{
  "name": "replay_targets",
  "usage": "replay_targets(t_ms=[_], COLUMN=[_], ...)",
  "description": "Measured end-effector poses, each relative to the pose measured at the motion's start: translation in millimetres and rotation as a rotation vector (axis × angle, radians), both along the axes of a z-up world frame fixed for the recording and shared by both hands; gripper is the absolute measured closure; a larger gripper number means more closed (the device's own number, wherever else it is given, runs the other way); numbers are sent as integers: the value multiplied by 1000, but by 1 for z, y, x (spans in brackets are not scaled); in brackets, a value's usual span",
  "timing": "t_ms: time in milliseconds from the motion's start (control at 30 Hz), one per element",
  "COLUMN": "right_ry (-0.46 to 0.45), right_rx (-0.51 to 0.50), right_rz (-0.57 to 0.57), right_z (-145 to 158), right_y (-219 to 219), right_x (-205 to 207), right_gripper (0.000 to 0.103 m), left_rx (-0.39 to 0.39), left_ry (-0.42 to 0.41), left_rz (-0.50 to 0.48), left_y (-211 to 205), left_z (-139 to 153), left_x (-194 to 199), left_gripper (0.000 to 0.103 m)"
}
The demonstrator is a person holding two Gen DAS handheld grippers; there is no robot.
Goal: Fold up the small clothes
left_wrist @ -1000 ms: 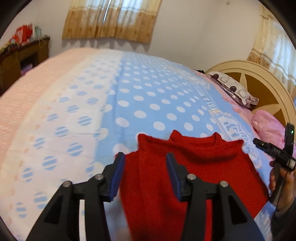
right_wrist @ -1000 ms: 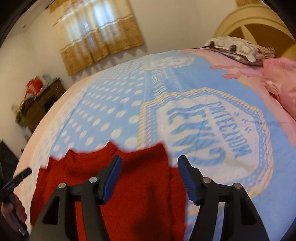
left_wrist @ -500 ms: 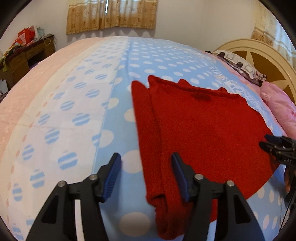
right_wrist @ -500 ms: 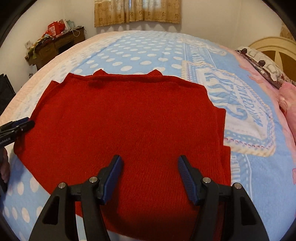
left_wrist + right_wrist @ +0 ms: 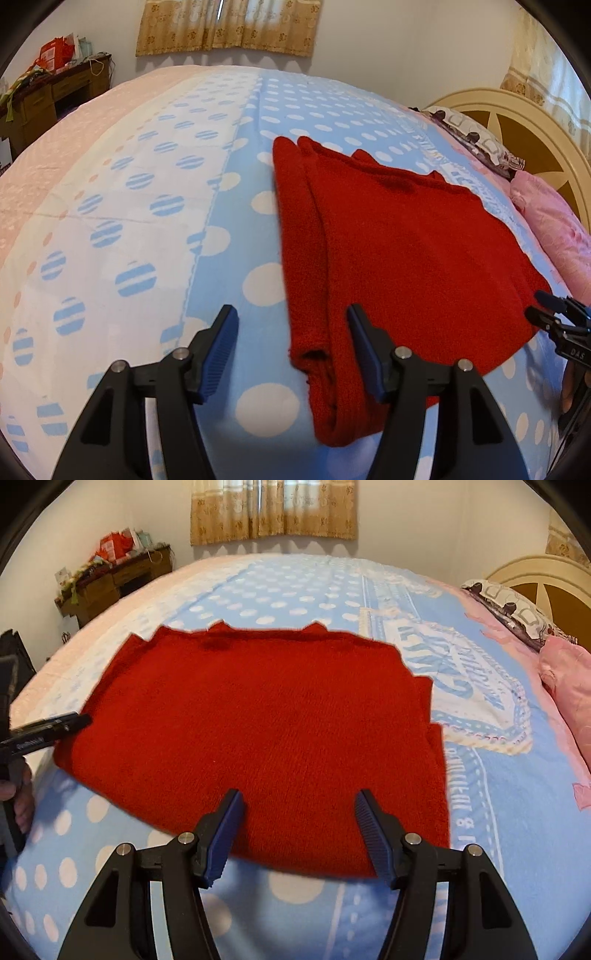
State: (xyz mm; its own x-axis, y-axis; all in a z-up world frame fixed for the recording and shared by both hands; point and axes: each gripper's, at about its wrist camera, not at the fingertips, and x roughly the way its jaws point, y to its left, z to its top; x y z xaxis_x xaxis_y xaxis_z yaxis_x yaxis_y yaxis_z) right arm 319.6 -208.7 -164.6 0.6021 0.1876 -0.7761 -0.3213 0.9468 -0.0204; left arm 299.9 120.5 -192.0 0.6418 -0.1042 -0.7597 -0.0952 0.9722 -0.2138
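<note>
Here the red sweater [image 5: 258, 731] is lying flat on the polka-dot bedspread [image 5: 147, 221], ready for folding; left gripper [image 5: 291, 347] and right gripper [image 5: 299, 830] are hovering spread, pinching nothing.

sweater [image 5: 258, 731] flat on bed [image 5: 498, 830], pillows [image 5: 569, 686] right

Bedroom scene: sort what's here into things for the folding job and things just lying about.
For the job:
red sweater
left gripper, open
right gripper, open
bedspread it lies on

Lying about:
patterned pillow
pink bedding
cluttered desk
curtains
</note>
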Motion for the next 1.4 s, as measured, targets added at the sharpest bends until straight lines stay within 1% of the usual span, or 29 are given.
replay_targets(t_ms=[67, 100, 133, 167, 233, 300, 367, 433, 533, 633, 733, 800, 833, 900, 967, 1067, 1100, 1133, 1167, 1233, 1333, 1400], right_ry=[-49, -43, -21, -3, 59, 84, 75, 51, 17, 14, 36, 70, 81, 68, 71, 82, 79, 75, 67, 54, 39, 93], right_rx=[23, 34, 41, 39, 4, -21, -34, -28, 10, 40, 20, -2, 5, 12, -15, -79, -92, -83, -49, -9, 16, 38], right_rz=[-40, -52, -62, -72, -79, -73, -72, -79, -83, -79, -72, -88, -89, -84, -75, -67, -75, -80, -79, -53, -14, 26], right_z=[9, 9, 7, 3, -12, -18, -13, -4, 11, 14, 4, -10, -14, -17, -18, -17, -13, -9, -3, 7, 10, -2], right_y=[-10, -14, -17, -19, -19, -16, -14, -13, -9, 0, 9, 7, 6, 2, 4, 12, 15, 17, 20, 35, 61, 84], right_x=[-1, 3, 7, 9, 13, 10, 6, 4, 9, 21, 29, 32, 31, 23, 18, 14, 12, 11, 12, 19, 34, 47], right_gripper=[39, 39, 39, 39, 39, 39, 39, 39, 39, 39, 39, 39, 39, 39, 39, 39, 39, 39, 39, 39, 39, 39], left_rx=[-13, -13, -12, -12, -8, 4, 18, 13, 6, 7, 1, -3, -5, -7, -8, -11, -16, -20, -23, -33, -53, -77], left_ry=[-5, -4, -1, -1, 4, 4, 1, 5, 3, 3, 0, -1, -2, -4, -5, -5, -6, -7, -9, -20, -51, -78], left_rz=[5, 10, 14, 16, 19, 17, 18, 17, 16, 16, 17, 16, 16, 15, 15, 15, 15, 15, 15, 16, 27, 48], left_y=[1, 1, 1, 1, 1, -1, -2, -1, 0, 0, 0, 0, 0, 1, 1, 1, 2, 2, 2, 3, 6, 12], left_z=[0, 0, 0, 0, 0, 0, -1, -2, -4, -4, -3, -3, -3, -4, -4, -3, -3, -3, -2, -1, 2, 4], left_x=[-2, -3, -4, -5, -6, -8, -10, -9, -9, -10, -11, -11, -11, -11, -12, -13, -14, -15, -16, -17, -21, -25], left_gripper=[37, 36, 33, 33, 32, 31, 27, 26, 25, 25, 25, 25, 25, 25, 25, 25, 25, 25, 25, 25, 25, 23])
